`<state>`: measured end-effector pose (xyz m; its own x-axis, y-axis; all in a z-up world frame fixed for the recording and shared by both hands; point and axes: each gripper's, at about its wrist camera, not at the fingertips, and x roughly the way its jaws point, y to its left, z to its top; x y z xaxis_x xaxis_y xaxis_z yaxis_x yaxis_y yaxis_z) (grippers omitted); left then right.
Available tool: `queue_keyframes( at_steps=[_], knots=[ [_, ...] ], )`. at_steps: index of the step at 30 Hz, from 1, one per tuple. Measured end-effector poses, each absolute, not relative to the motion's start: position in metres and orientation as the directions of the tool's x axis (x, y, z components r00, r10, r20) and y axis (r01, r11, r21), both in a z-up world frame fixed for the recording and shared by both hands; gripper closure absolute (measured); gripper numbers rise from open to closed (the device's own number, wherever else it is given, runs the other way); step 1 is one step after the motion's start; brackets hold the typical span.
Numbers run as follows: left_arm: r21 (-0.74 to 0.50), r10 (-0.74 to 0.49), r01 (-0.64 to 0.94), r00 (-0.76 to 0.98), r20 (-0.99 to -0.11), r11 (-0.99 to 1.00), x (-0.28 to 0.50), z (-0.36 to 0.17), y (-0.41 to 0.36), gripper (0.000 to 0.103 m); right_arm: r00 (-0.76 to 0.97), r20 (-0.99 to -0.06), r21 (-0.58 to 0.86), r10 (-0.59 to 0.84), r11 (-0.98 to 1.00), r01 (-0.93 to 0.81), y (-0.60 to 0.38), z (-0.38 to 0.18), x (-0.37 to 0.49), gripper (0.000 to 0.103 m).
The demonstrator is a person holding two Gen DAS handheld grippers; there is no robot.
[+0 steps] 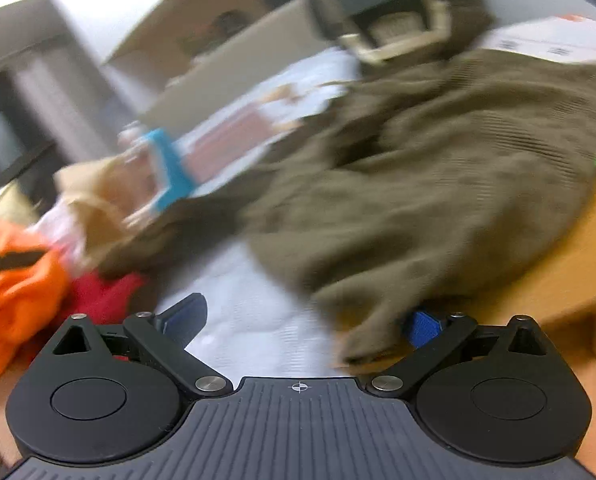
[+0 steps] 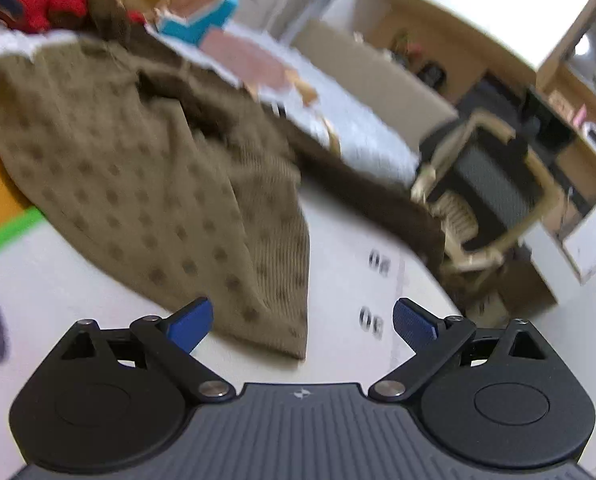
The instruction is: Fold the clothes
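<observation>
1. Two grippers show at the near edge: the left gripper (image 1: 304, 326) has its fingers (image 1: 187, 316) spread wide, and the hem of the brown knitted garment (image 1: 438, 184) drapes over its right finger without being pinched.
2. The right gripper (image 2: 302, 322) also has its fingers (image 2: 189, 322) spread and empty, the dotted garment's (image 2: 145, 184) corner lying just ahead between them.
3. The garment lies crumpled across the tabletop (image 2: 69, 304).
4. Farther off sits a blurred heap of orange clothing (image 1: 13, 292) and red clothing (image 1: 101, 296).
5. Beyond it stands a blue box (image 2: 195, 20); its contents cannot be made out.
</observation>
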<state>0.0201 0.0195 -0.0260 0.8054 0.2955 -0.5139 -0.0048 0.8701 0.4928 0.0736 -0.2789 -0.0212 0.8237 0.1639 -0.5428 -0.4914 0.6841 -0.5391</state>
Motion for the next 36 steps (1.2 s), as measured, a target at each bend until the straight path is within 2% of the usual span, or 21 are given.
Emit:
queue_keyframes(
  at_steps=[2, 7, 10, 12, 14, 17, 19, 23, 25, 30, 36],
  knots=[
    [0.458, 0.323, -0.070, 0.803, -0.501, 0.886, 0.024, -0.019, 0.032, 0.001, 0.820, -0.552, -0.534, 0.153, 0.691, -0.488, -0.274, -0.030, 0.083, 0.006],
    [0.470, 0.382, -0.140, 0.795, -0.472, 0.871, 0.026, -0.015, 0.040, 0.000, 0.900, -0.416, -0.587, 0.130, 0.718, -0.374, -0.256, -0.024, 0.100, 0.007],
    [0.474, 0.456, -0.252, 0.801, -0.388, 0.844, 0.021, 0.005, 0.054, 0.001, 0.953, -0.289, -0.587, 0.089, 0.770, -0.250, -0.262, 0.001, 0.107, 0.008],
    [0.455, 0.496, -0.330, 0.809, -0.315, 0.827, 0.014, 0.025, 0.064, 0.001, 0.961, -0.258, -0.561, 0.097, 0.795, -0.230, -0.271, 0.017, 0.106, 0.008],
    [0.415, 0.473, -0.335, 0.831, -0.293, 0.846, 0.007, 0.039, 0.071, 0.001, 0.949, -0.283, -0.525, 0.142, 0.805, -0.277, -0.279, 0.027, 0.100, 0.008],
    [0.338, 0.235, -0.098, 0.888, -0.394, 0.936, -0.003, 0.040, 0.066, 0.001, 0.894, -0.391, -0.456, 0.219, 0.798, -0.395, -0.288, 0.024, 0.091, 0.007],
    [0.328, 0.096, 0.075, 0.875, -0.475, 0.942, -0.003, 0.027, 0.047, 0.001, 0.842, -0.470, -0.376, 0.265, 0.803, -0.462, -0.292, 0.015, 0.086, 0.007],
    [0.364, -0.019, 0.261, 0.834, -0.552, 0.894, 0.002, 0.002, 0.008, 0.001, 0.722, -0.580, -0.179, 0.377, 0.806, -0.564, -0.293, 0.001, 0.075, 0.007],
    [0.354, -0.043, 0.288, 0.825, -0.563, 0.890, 0.001, -0.003, 0.003, 0.001, 0.674, -0.599, -0.105, 0.433, 0.792, -0.602, -0.288, -0.002, 0.069, 0.007],
    [0.346, 0.015, 0.214, 0.833, -0.554, 0.914, 0.013, -0.005, 0.012, 0.001, 0.658, -0.595, -0.131, 0.461, 0.753, -0.645, -0.265, -0.004, 0.062, 0.007],
    [0.288, 0.020, 0.184, 0.811, -0.584, 0.940, 0.017, -0.007, 0.023, 0.001, 0.639, -0.579, -0.096, 0.506, 0.736, -0.670, -0.247, -0.001, 0.077, 0.006]
  ],
)
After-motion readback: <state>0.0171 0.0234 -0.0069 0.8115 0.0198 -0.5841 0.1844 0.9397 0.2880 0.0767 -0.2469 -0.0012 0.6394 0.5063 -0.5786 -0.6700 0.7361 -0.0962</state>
